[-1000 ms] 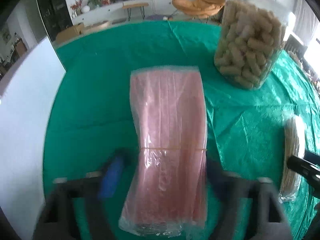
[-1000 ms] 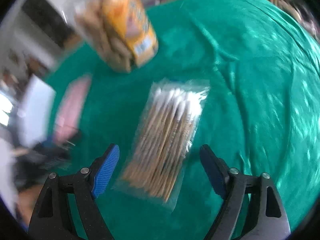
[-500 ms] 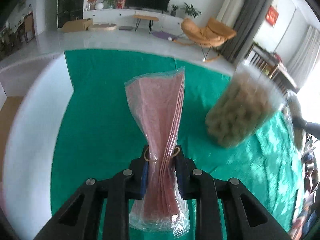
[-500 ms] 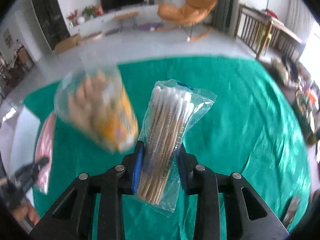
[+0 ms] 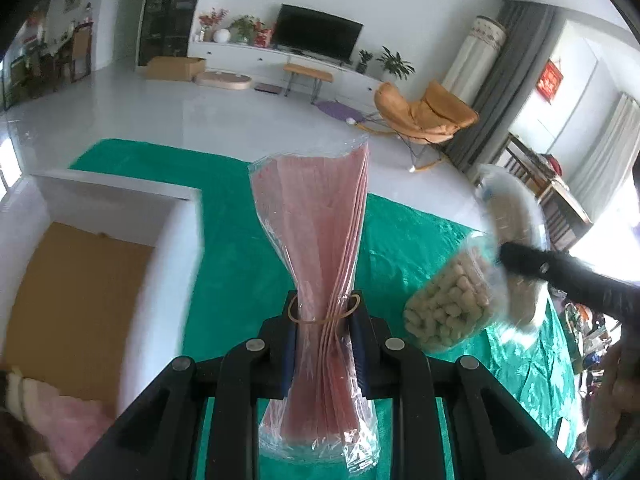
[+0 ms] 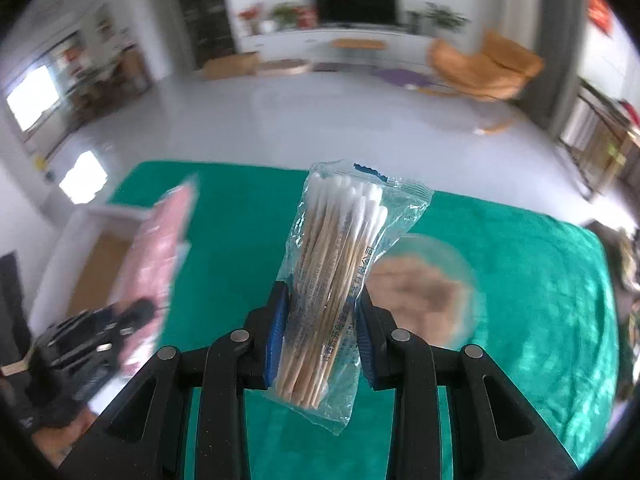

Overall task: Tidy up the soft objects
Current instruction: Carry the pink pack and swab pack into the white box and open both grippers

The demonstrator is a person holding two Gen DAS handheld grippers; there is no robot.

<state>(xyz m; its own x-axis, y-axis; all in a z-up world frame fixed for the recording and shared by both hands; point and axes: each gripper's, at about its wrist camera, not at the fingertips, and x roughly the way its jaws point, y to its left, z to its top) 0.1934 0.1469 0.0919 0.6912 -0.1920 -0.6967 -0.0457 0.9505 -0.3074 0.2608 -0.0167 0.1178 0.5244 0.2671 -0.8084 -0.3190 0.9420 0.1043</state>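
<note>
A bright living room with a television and an orange lounge chair lies behind a table under a green cloth (image 5: pixel 248 264), and at the table's left edge sits a white box (image 5: pixel 120 192) with a brown bottom, something pink already lying in its near corner. The left gripper (image 5: pixel 323 344) is clenched on a clear packet of pink sheets (image 5: pixel 320 240) at the rubber band round its waist, the packet lifted clear of the cloth and fanning out above the pads. The right gripper (image 6: pixel 320 336) is clamped on a packet of cotton swabs (image 6: pixel 340 248), also held in the air, its white tips upward. A tub of beige pellets (image 5: pixel 448 300) stands on the cloth between the two. My guess is that both packets are bound for the box. To do it well, I'd carry the pink packet across first, since it is nearer the opening, bring it low over the brown floor beside the pink item, and only then let go. Keep the swabs clear of the tub on the way, and keep both grips firm, as slick film can slide out.
</note>
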